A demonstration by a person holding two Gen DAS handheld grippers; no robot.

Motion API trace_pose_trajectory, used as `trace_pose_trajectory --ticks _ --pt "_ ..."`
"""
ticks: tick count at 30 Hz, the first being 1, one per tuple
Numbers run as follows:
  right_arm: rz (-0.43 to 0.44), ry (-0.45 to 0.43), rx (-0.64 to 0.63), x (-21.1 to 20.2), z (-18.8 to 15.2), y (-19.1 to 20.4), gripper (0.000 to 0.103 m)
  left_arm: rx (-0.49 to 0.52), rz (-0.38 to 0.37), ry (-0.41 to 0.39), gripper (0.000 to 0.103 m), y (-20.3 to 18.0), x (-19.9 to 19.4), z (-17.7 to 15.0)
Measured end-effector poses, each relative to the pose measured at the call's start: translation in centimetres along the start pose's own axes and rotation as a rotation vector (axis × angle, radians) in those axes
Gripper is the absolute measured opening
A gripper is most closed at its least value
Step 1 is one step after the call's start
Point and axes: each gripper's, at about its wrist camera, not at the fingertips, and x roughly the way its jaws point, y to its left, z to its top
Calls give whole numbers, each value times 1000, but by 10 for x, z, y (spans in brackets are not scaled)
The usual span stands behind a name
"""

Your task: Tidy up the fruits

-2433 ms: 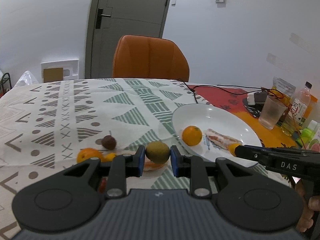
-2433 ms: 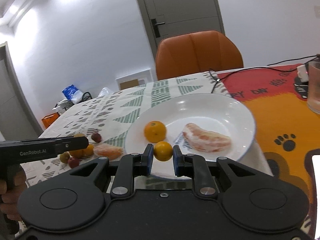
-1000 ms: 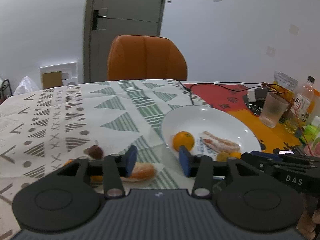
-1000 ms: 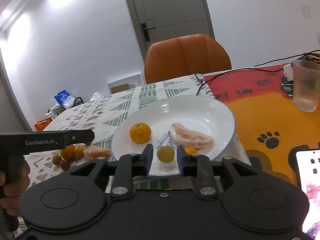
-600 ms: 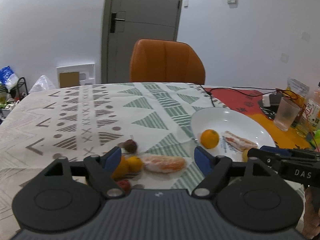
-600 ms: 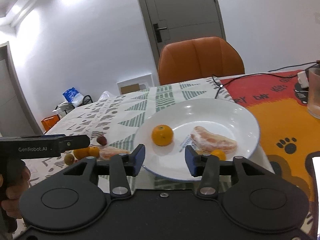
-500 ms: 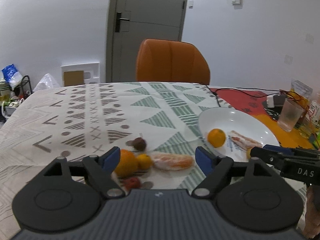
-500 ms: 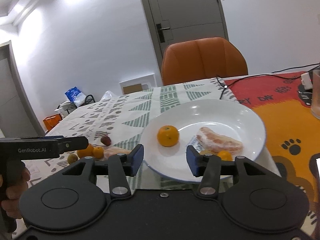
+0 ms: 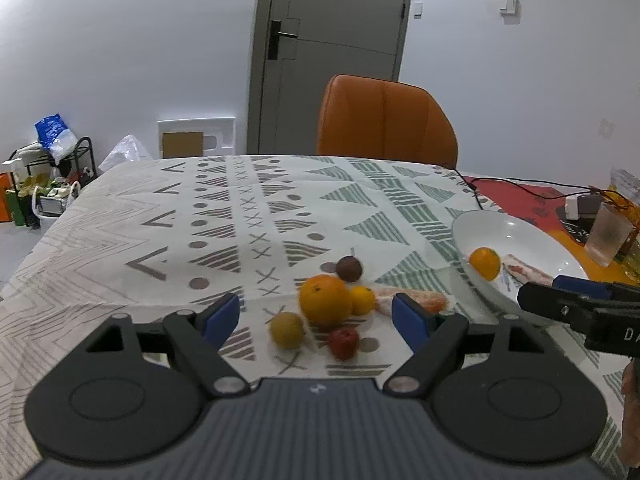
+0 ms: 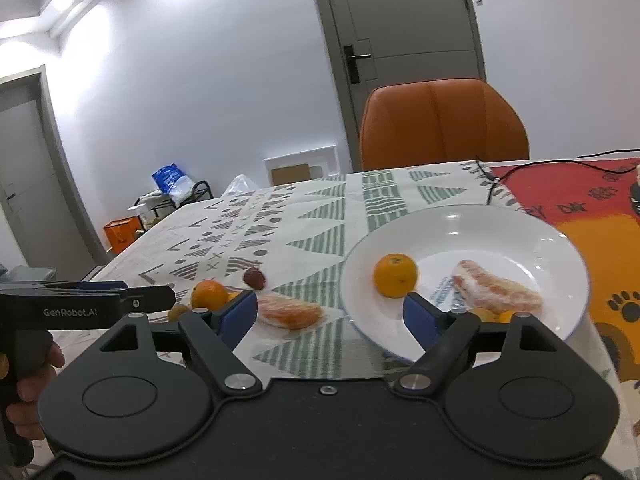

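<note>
Loose fruit lies on the patterned tablecloth: a big orange (image 9: pixel 324 300), a small orange (image 9: pixel 362 300), a yellow-green fruit (image 9: pixel 287 330), a red fruit (image 9: pixel 343 342), a dark brown fruit (image 9: pixel 349 269) and a peeled segment (image 10: pixel 289 312). My left gripper (image 9: pixel 316 314) is open just before this cluster, gripping nothing. The white plate (image 10: pixel 460 224) holds an orange (image 10: pixel 395 275), a peeled segment (image 10: pixel 496 290) and a small orange (image 10: pixel 492 315) half hidden behind my finger. My right gripper (image 10: pixel 330 312) hovers at the plate's near left rim, its jaws opening, nothing between them.
An orange chair (image 9: pixel 386 120) stands at the table's far side. A black cable (image 9: pixel 472 190) runs across the red and orange mat (image 10: pixel 600 216). A glass (image 9: pixel 608 236) and bottles crowd the far right. A hand (image 10: pixel 24 380) holds the left gripper's handle.
My right gripper has let go of a small orange, which now lies on the plate, and its jaws have spread. My left jaws have widened too and swung left to the fruit cluster.
</note>
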Motion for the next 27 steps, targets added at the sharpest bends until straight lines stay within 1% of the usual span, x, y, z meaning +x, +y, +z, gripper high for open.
trace_pose_trajectory --ticks 10,22,25,27 --pt "33 26 -35 11 -1 23 81 -25 34 8 82 24 -3 -8" --pt "58 61 -74 28 -3 43 81 -49 34 13 82 43 -2 -13" --pt "56 80 -88 33 -4 47 79 -52 34 12 82 47 -2 -14" --pt "63 97 -93 38 -5 50 74 -54 36 13 82 49 -1 -15"
